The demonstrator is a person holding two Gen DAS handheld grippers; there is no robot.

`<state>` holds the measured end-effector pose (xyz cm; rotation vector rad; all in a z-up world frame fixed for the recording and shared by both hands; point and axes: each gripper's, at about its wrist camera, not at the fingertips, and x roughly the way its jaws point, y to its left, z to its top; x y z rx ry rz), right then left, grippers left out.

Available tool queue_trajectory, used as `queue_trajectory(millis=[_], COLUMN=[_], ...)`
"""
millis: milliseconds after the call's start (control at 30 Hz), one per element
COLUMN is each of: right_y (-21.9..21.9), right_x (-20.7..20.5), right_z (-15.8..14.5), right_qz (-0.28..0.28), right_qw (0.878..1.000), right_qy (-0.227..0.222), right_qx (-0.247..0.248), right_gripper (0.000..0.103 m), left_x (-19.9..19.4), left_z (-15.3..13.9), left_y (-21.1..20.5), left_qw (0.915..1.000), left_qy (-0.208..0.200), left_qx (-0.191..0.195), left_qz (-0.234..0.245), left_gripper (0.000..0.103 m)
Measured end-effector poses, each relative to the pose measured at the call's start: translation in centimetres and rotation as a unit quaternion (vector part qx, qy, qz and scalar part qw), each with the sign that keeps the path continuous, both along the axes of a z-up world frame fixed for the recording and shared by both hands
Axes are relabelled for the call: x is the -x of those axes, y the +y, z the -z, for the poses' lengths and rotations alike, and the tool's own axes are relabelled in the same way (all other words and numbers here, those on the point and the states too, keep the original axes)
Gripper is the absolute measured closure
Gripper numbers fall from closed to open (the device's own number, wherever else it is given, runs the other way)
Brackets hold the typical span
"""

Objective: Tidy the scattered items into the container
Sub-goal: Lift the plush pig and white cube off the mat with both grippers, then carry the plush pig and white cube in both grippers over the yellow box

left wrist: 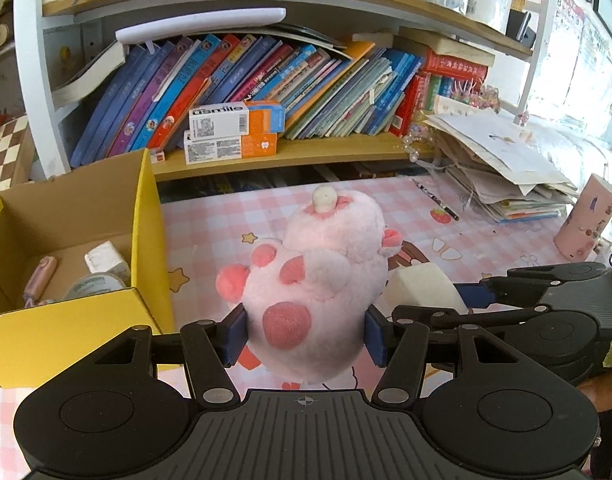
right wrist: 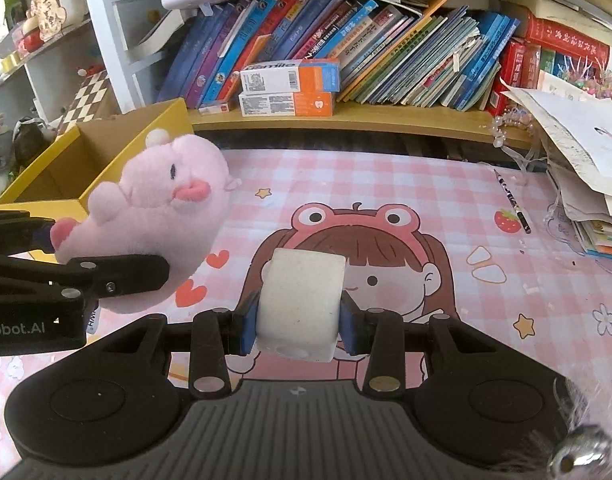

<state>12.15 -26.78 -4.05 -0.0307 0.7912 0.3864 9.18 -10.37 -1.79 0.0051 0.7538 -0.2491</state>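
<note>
The left gripper (left wrist: 305, 334) is closed on a pink plush toy (left wrist: 318, 272), held above the pink checked mat (left wrist: 210, 216) just right of the open yellow cardboard box (left wrist: 146, 216), whose near wall stands between toy and box floor. The right gripper (right wrist: 299, 322) clamps a white foam block (right wrist: 302, 300) over the mat's cartoon girl. In the box lie a small white packet (left wrist: 106, 260), a round tin (left wrist: 94, 286) and a pink object (left wrist: 40, 276); a pencil (right wrist: 512, 200) and a paper stack (right wrist: 586, 160) lie to the right.
</note>
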Motion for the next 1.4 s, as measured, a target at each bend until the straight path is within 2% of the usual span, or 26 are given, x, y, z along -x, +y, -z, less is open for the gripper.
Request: queue_trajectory(millis=[300,800,1400], right_y=[1.0,5.2,11.2], right_x=[2.0,5.9,7.5], right_z=[-1.0,-2.6,-3.8], right_qz=[0.01,0.046,0.04], right_qw=[1.0,0.998,0.998], right_qy=[-0.014,-0.031,-0.041], right_qx=[0.007,0.014,0.007], right_gripper=[0.066,0.066,0.066], left_x=[1.9,4.4,5.9], left_z=[-0.7,-1.8,-2.7], left_y=[1.4,6.3,12.5], left_qw=[0.9998,0.9984,0.9979], left_qy=[-0.014,-0.025,-0.04], left_qx=[0.012,0.028,0.034], left_qz=[0.008,0.043,0.037], left_gripper=[0.046,0.046,0.046])
